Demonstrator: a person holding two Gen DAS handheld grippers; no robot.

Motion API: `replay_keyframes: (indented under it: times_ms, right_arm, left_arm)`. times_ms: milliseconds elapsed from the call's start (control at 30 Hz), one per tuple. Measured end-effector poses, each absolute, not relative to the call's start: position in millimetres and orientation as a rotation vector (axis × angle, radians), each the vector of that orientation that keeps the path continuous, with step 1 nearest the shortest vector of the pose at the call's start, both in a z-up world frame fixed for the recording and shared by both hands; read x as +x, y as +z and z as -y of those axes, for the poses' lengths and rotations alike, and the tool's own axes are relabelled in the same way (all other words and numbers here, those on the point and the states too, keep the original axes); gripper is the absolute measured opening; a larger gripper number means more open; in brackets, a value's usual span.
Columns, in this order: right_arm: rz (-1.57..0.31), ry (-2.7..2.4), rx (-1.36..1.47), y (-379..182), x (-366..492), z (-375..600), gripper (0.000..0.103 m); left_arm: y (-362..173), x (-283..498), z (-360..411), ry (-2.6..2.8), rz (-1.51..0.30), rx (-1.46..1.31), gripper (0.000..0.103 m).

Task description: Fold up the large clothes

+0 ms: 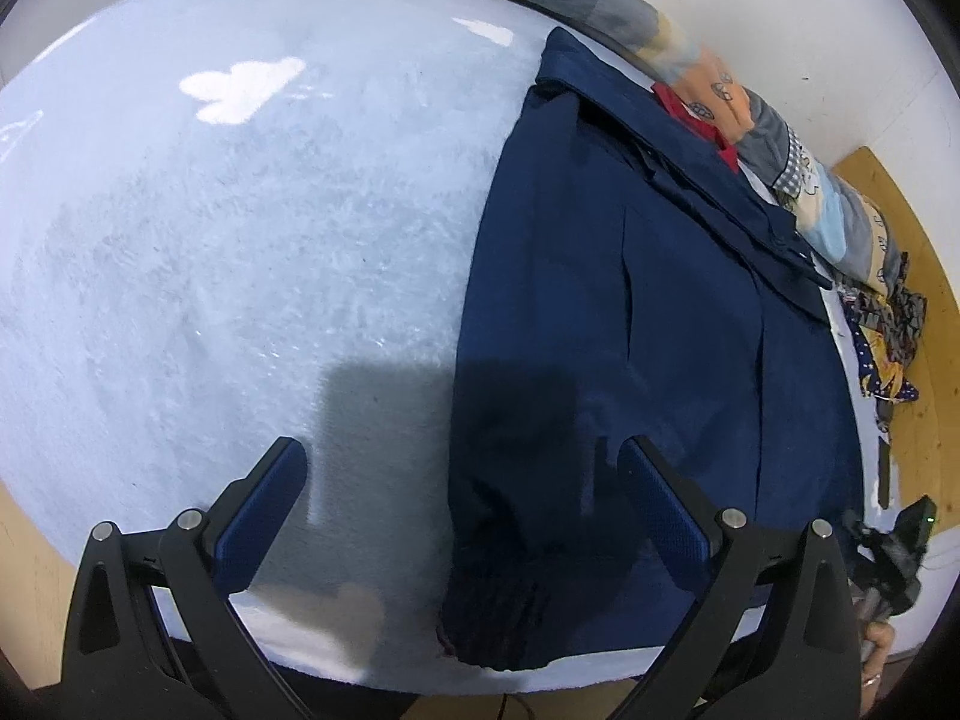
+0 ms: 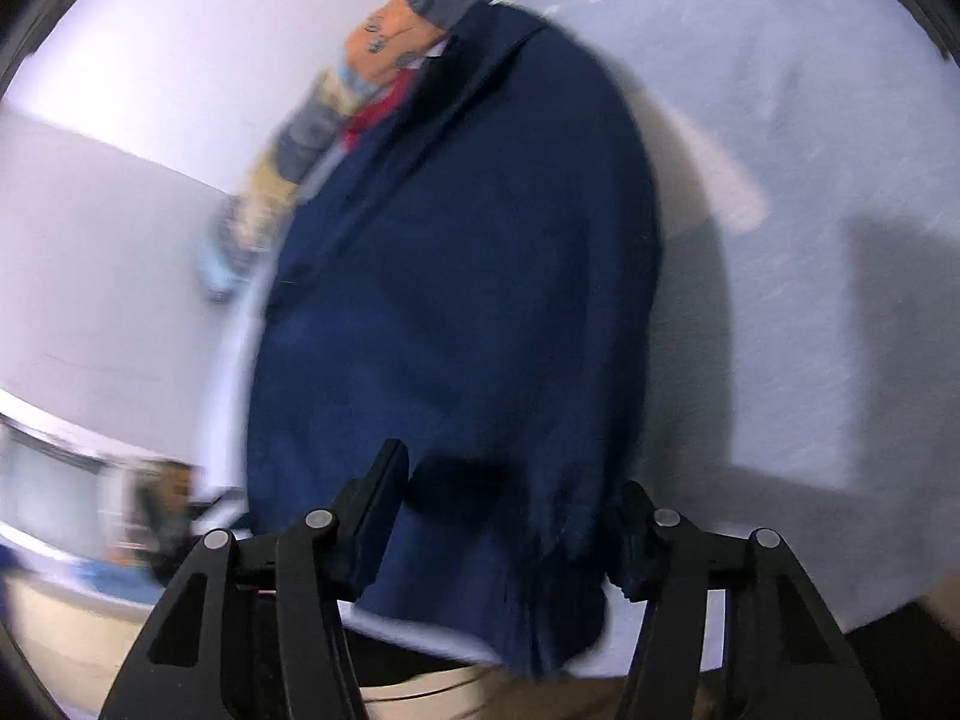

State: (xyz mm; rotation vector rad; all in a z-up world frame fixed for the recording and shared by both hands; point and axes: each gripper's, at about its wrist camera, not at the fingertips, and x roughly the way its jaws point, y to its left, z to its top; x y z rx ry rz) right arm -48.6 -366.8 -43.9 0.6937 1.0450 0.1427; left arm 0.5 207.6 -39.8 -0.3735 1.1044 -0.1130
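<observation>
A: Navy garment [image 1: 648,324] laid flat and lengthwise along the right side of the pale blue fleece cover [image 1: 240,276]. Folded into a long panel, creases running near to far. Ribbed cuff [image 1: 498,618] bunched at the near edge.

B: Confirmed from the right wrist view: same navy garment [image 2: 456,276], motion-blurred, near end draped over the cover's near edge. Collar end at the far side?

A: Collar or lapel layers at the far right, overlapping. Red fabric [image 1: 690,114] showing just beyond them, touching the garment's far edge.

B: Left gripper [image 1: 462,480]?

A: Spread wide, blue pads [image 1: 666,516] visible, nothing between them. Hovering above the near end, right finger over the navy cloth, left finger over bare cover. Contact with cloth: cannot tell.

B: Right gripper [image 2: 510,510] parted to a moderate width, straddling the garment's near end. Navy cloth lying in the gap; whether pinched or merely below, cannot tell through the blur.

A: Surroundings: patchwork quilt [image 1: 600,0] rolled along the far and right border of the cover. Patterned cloth [image 1: 888,348] crumpled far right on wooden floor [image 1: 924,420]. White wall [image 1: 840,30] beyond.

B: White cloud shapes [image 1: 246,90] printed on the cover, far left.
</observation>
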Motion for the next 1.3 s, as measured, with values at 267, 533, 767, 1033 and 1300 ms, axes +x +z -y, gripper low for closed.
replay_keyframes:
  times_ms: [267, 533, 767, 1033, 1300]
  right_arm:
    - [-1.054, 0.111, 0.713, -51.9, -54.8, 377.5, 0.059]
    - [-1.051, 0.109, 0.756, -52.3, -59.3, 382.2, 0.061]
    - [-1.055, 0.098, 0.777, -52.8, -53.3, 378.3, 0.062]
    - [-1.058, 0.099, 0.759, -50.5, -49.0, 372.6, 0.062]
    - [-1.059, 0.099, 0.745, -49.6, -47.3, 370.5, 0.062]
  left_arm:
    - [-41.9, -1.9, -190.3, -0.187, -1.127, -0.346, 0.063]
    - [-38.6, -7.9, -176.2, -0.307, -1.131, -0.354, 0.042]
    - [-44.0, -7.4, -175.9, -0.267, -1.154, -0.348, 0.047]
    - [-21.9, -18.9, -138.6, -0.401, -1.074, -0.208, 0.058]
    - [-31.6, -13.8, -135.4, -0.305, -1.122, -0.185, 0.06]
